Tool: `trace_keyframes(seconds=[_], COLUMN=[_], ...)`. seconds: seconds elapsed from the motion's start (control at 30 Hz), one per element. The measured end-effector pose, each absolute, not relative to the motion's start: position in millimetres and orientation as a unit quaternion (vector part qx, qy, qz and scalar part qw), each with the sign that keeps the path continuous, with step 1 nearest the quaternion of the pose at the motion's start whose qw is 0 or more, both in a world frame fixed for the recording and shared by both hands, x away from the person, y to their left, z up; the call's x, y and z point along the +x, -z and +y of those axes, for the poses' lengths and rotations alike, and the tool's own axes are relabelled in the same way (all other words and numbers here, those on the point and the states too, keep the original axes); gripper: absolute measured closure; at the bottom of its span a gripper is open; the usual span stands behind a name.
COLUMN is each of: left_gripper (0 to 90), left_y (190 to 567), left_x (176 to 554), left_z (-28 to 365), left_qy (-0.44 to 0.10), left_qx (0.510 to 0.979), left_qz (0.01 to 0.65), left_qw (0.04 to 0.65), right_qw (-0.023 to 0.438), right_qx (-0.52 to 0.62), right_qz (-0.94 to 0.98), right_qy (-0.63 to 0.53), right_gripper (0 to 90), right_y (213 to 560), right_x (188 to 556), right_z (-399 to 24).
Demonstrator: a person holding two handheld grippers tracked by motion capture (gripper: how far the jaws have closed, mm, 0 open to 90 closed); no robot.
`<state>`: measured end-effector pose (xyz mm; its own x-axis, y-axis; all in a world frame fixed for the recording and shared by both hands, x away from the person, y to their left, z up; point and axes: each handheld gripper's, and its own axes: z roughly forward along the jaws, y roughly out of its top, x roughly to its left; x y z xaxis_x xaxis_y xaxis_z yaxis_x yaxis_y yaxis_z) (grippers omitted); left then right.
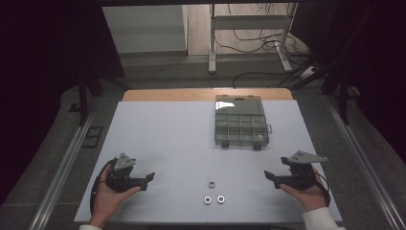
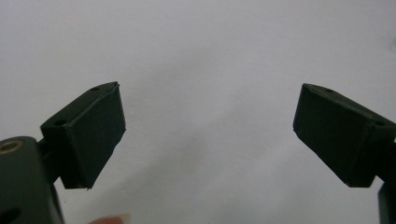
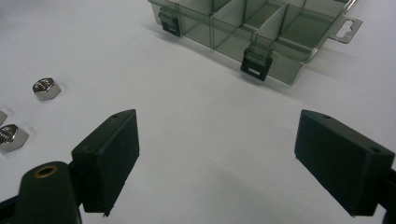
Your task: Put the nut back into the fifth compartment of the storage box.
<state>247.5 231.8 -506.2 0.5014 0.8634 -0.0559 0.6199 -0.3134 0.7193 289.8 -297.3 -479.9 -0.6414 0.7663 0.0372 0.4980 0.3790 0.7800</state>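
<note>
Resting near the front edge of the white worktop (image 1: 163, 139), both hand-held black claws sit apart from everything else on it. The left claw (image 1: 149, 178) lies in the person's left hand (image 1: 107, 194) at the front left, its tips pointing toward the middle; in the left gripper view its two jaws stand spread wide with only bare white surface between them, pinching nothing. The right claw (image 1: 268, 176) lies in the right hand (image 1: 309, 191) at the front right, tips pointing inward as well; in the right gripper view its jaws are likewise spread wide over bare worktop, gripping nothing.

Three small silver hexagonal metal nuts sit between the two claws, close to the front edge. One nut (image 1: 211, 183) lies a little farther back, and the other two (image 1: 208, 200) (image 1: 221, 199) lie just beside each other in front of it. All three rest flat on the worktop, well apart from either claw.

Farther back, right of centre, stands a smoky transparent plastic compartment box (image 1: 240, 128) with its lid open and tipped back. Its dividers form two rows of small cells, and two dark latches hang at its near wall. The cells look empty in the right gripper view, though not all of them can be seen.
</note>
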Motion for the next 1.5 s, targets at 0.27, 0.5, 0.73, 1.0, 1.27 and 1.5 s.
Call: trace_keyframes(seconds=[0.27,0.5,0.73,1.0,1.27,1.5], left_gripper=[9.0,9.2,9.3,9.3,9.4,9.4], left_y=[505.7,504.1,505.2,505.8,504.2,504.0], left_x=[245.8,239.5,239.0,239.0,242.9,241.2], left_z=[231.2,234.6,236.4,235.8,233.8,234.3], left_qy=[-0.174,-0.177,-0.175,-0.174,-0.173,-0.172], left_qx=[0.796,0.795,0.799,0.801,0.802,0.802], left_qz=[0.466,0.464,0.461,0.459,0.456,0.456], left_qw=[0.346,0.35,0.345,0.343,0.345,0.345], right_qw=[0.168,0.169,0.174,0.178,0.175,0.172], right_qx=[0.39,0.39,0.391,0.39,0.391,0.384], right_qz=[0.817,0.818,0.819,0.82,0.818,0.822], right_qy=[-0.391,-0.387,-0.382,-0.38,-0.384,-0.384], right_gripper=[14.6,14.8,15.3,15.3,15.6,15.7], right_y=[482.7,482.1,480.8,480.1,476.5,471.8], right_x=[289.3,288.0,288.5,287.6,284.6,288.6], right_z=[-298.2,-296.9,-294.9,-292.7,-295.4,-287.9])
